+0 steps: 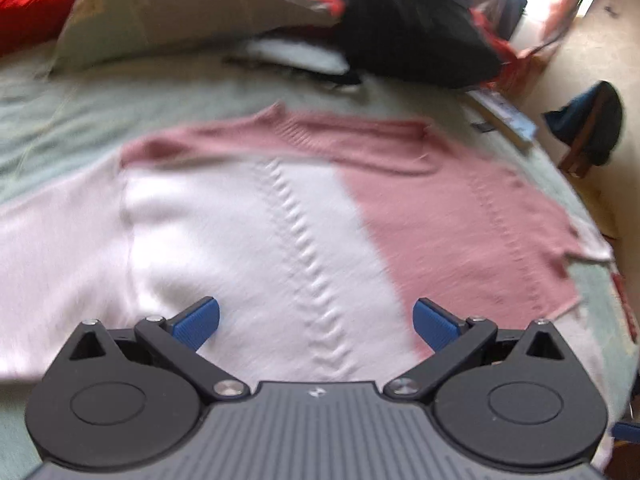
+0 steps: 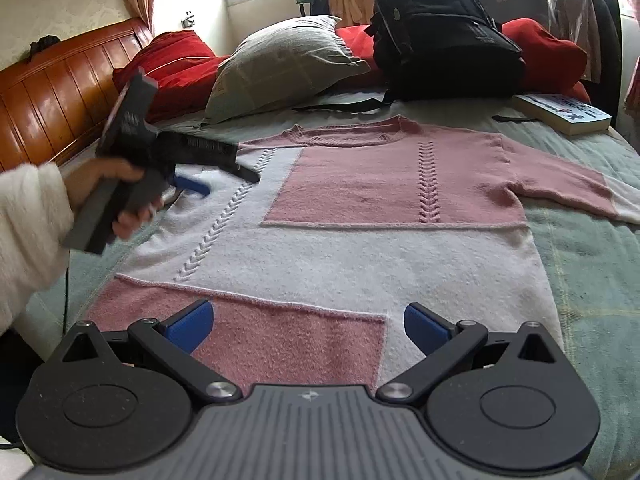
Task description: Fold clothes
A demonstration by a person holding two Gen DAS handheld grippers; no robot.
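Both grippers' jaws spread above pink-and-white sweater point(image 2: 320, 220) flat on green bedspread point(image 2: 592, 272)

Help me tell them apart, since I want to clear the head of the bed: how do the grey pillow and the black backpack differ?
The grey pillow is pale, soft and faintly checked, while the black backpack is dark with straps trailing onto the bedspread. The pillow lies slumped near the wooden headboard; the backpack stands taller, further toward the book. Both rest against red bedding beyond the sweater's neckline.
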